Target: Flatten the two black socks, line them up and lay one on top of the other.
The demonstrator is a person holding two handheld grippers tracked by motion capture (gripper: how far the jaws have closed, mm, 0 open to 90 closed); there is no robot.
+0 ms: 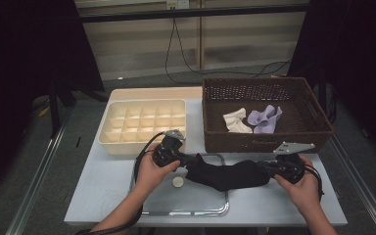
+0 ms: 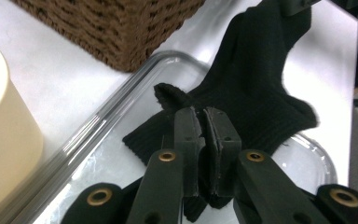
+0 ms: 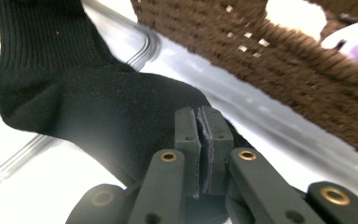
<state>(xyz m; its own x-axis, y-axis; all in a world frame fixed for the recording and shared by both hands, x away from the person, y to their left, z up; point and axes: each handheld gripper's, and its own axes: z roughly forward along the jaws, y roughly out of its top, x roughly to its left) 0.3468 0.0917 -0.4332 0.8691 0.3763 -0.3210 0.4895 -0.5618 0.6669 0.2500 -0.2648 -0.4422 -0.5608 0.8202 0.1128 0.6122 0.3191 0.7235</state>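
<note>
Sock (image 1: 225,175) stretched between my two grippers, hanging over the clear tray (image 1: 210,211) just in front of the wicker basket (image 1: 267,139): that is the high view. My left gripper (image 1: 182,160) pinches one end, my right gripper (image 1: 263,167) the other, so the sock's long axis runs alongside the basket's front wall, sagging a little in the middle.

In the left gripper view the jaws are clamped on the ribbed cuff (image 2: 168,126), and the sock runs away from them past the basket's corner (image 2: 121,32).

In the right gripper view the jaws are shut on the toe end (image 3: 168,112), heel (image 3: 18,107) bulging beyond.

I judge I am straightening it. To do that well I should keep both pinches firm, draw the ends apart evenly and level, and avoid twisting.
</note>
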